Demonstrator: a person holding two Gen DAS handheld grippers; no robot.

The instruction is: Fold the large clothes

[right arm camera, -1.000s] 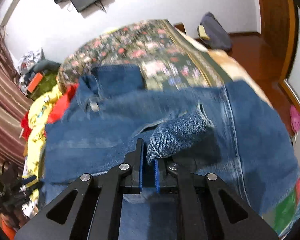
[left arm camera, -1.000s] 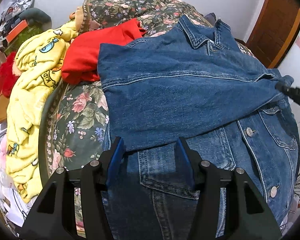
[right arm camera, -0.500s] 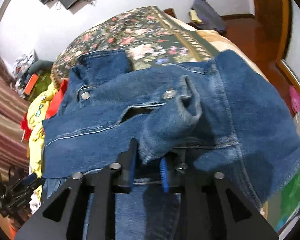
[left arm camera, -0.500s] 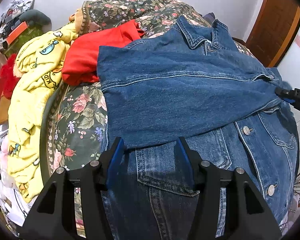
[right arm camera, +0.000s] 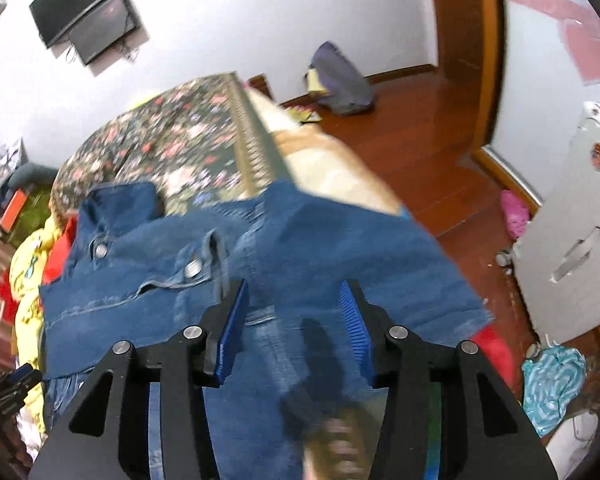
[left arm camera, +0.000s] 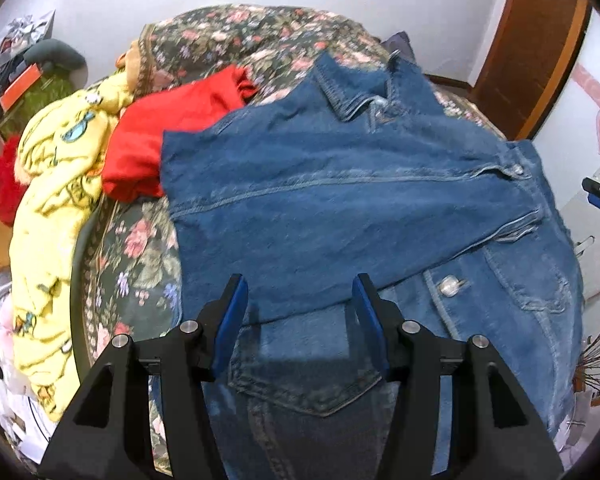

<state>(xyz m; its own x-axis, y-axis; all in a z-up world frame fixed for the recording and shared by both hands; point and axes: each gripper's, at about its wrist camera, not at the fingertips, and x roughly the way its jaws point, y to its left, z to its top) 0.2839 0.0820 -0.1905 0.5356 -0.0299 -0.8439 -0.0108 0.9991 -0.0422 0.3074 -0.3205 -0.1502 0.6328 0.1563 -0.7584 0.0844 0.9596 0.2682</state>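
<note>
On the bed: denim jacket [left arm camera: 340,208] laid flat across floral bedspread [left arm camera: 140,272], collar toward far wall, front side up.
Sleeve: folded across jacket's chest, cuff [right arm camera: 204,256] w/ metal snap lying free near the collar, nothing gripping it.
Jacket edge: right side hangs over bed's edge above wood floor [right arm camera: 440,152].
Left gripper [left arm camera: 298,316]: tilted steeply down over jacket's lower front, just above chest pocket; jaws apart, blue pads clear of cloth, nothing btwn them but fabric below.
Right gripper [right arm camera: 294,320]: angled down over jacket's right side, off to the side of the cuff; jaws have just been opening, now parted, nothing held btwn pads. View is motion-blurred.
Right gripper seen from left cam: only its dark tip at far right edge, apart from jacket's side.
Left gripper seen from right cam: dark shape at lower left corner, beside jacket hem; detail too blurred to tell.
Beside jacket: red garment [left arm camera: 168,136] touching its left shoulder, partly under it; yellow cartoon blanket [left arm camera: 56,216] heaped further left along bed's edge.
Room: TV [right arm camera: 88,16] on white wall, backpack [right arm camera: 340,80] on floor by wall, white cabinet [right arm camera: 572,240] at right.
</note>
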